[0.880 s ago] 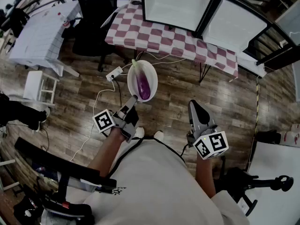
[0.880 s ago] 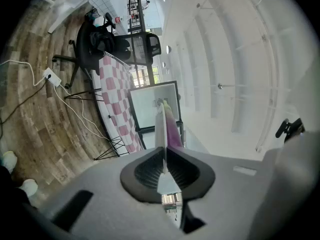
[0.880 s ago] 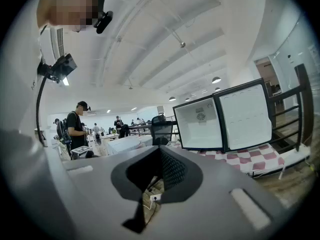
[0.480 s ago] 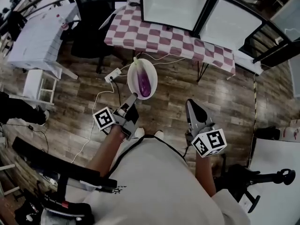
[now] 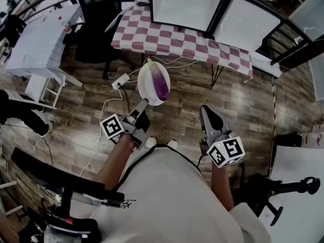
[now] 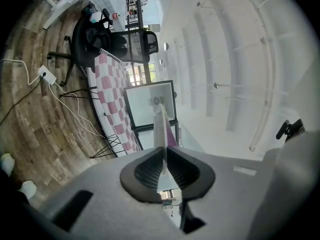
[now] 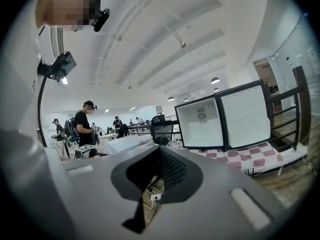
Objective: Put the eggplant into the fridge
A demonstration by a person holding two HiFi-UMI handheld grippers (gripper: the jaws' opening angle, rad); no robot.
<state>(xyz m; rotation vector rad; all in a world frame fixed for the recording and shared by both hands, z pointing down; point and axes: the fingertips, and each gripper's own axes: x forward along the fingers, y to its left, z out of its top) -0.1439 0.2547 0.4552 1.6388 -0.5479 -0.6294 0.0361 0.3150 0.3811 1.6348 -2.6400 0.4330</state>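
Beyond the left claw [image 5: 144, 105], eggplant [image 5: 161, 86] lies on its gripped plate [image 5: 146, 81].

Wood-plank floor [image 5: 192, 100]: bears white power strip [image 5: 120, 80] with trailing cable [image 5: 104, 110], black office chair [image 5: 98, 39], white stool [image 5: 43, 90] and legs of checkered table [image 5: 172, 37]. Checkered table: carries open white fridge [image 5: 185, 4]. White plate [image 5: 148, 80], up off floor: holds purple eggplant [image 5: 161, 85].

floor: wood planks [image 5: 76, 120] | furniture: checkered table [image 5: 177, 40], black office chair [image 5: 97, 32], white table [image 5: 35, 40] | light: ceiling lamps [image 7: 215, 80]
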